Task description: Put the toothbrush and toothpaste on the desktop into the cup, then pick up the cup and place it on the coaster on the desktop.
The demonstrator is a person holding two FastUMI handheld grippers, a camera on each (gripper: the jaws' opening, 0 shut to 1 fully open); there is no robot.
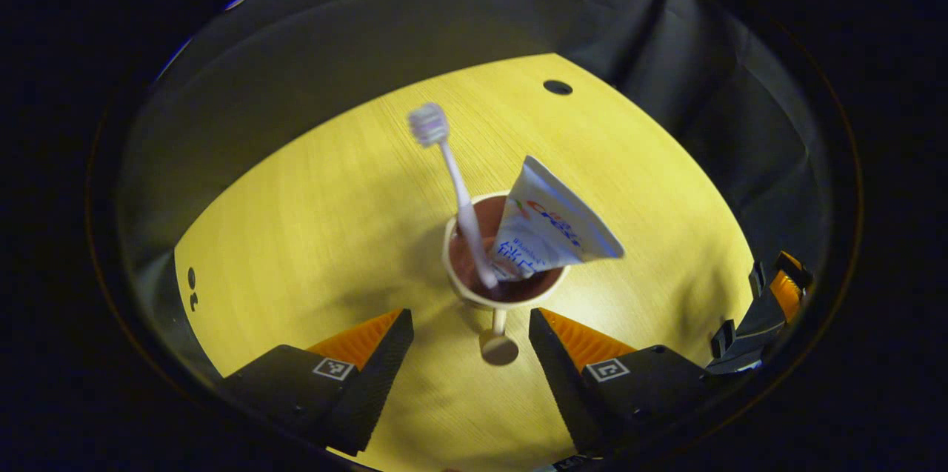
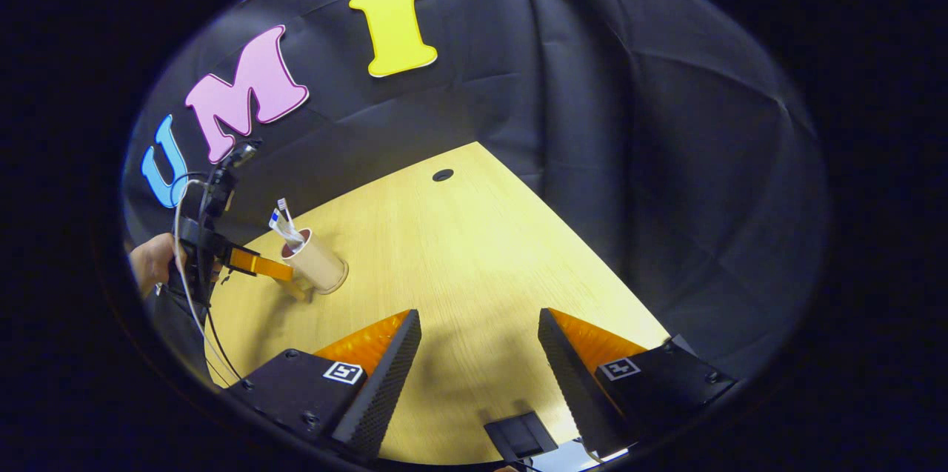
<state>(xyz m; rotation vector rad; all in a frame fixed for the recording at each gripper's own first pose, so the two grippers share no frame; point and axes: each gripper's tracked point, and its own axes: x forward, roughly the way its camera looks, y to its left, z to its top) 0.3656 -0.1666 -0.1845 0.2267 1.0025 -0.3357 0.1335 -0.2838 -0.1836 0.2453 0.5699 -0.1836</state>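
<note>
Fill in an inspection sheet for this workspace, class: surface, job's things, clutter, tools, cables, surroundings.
Surface: wooden desktop, one round hole near the back.
Job's things: cup on the desktop; toothbrush and toothpaste stand in it.
Clutter: dark square pad at the near edge, possibly the coaster.
Tools: left tool open, fingers flanking the cup's handle; right tool open, away from the cup.
Cables: cable hangs from the left tool.
Surroundings: black cloth wall; a hand holds the left tool.

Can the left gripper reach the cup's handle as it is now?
Probably yes. The left gripper is open, and the cup's handle lies between its fingers with nothing in the way. The toothbrush and toothpaste stand above.
</note>
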